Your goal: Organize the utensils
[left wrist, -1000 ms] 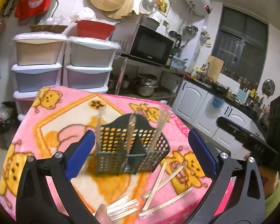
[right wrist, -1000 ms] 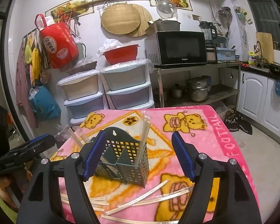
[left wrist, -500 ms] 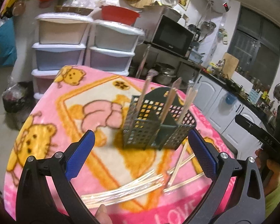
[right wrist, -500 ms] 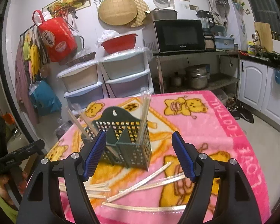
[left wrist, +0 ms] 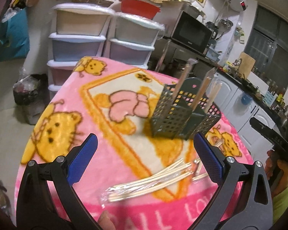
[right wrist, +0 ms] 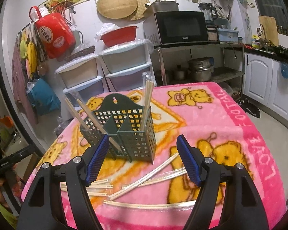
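Right wrist view: a pink blanket is spread over the table, a green caddy is stood mid-table with three wrapped chopstick pairs already slotted in, and several loose chopsticks remain flat before it. Both the right gripper and left gripper are held wide, empty; roughly half the sorting is judged left.

Dark green basket, pink blanket

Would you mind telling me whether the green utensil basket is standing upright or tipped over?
Upright: the green utensil basket stands on the pink blanket, wrapped chopsticks protruding from its top.
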A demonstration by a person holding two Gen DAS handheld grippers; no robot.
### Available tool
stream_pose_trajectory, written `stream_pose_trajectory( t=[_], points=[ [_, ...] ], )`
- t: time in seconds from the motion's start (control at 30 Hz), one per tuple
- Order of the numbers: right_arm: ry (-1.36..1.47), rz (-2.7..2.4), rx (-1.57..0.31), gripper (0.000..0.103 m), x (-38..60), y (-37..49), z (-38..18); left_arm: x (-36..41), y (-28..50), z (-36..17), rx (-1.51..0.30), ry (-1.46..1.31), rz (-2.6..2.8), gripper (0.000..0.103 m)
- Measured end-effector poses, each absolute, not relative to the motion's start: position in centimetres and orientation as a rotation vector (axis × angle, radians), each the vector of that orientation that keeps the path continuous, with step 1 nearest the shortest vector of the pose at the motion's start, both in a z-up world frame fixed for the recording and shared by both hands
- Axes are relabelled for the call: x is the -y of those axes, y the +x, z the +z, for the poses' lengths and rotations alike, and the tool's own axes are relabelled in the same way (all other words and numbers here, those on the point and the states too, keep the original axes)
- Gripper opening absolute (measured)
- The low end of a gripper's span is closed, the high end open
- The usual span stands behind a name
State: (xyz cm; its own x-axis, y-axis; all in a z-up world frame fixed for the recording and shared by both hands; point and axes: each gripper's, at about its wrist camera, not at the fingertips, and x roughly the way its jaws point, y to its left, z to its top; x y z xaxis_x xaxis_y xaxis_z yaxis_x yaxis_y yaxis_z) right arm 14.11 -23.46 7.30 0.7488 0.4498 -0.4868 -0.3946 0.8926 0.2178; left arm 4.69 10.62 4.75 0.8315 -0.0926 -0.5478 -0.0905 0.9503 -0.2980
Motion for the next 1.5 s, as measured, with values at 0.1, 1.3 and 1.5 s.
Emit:
stream_pose_trajectory(
  t=[0.1,1.3,1.5],
  points=[
    [0.110,0.457,-0.570,0.070,23.2,14.3,6.7,-11.4,4.3,3.8,-0.609,-0.323,0.010,0.092],
    [0.044,0.423,-0.727,0.070,21.0,17.7,0.1,-13.4,3.7,-5.7,-0.839,-0.309,-0.010,0.024],
    [0.025,0.394,-0.763,0.070,21.4,19.9,-1.0,-13.3,4.6,-5.6,-0.847,-0.314,-0.021,0.018]
  ],
)
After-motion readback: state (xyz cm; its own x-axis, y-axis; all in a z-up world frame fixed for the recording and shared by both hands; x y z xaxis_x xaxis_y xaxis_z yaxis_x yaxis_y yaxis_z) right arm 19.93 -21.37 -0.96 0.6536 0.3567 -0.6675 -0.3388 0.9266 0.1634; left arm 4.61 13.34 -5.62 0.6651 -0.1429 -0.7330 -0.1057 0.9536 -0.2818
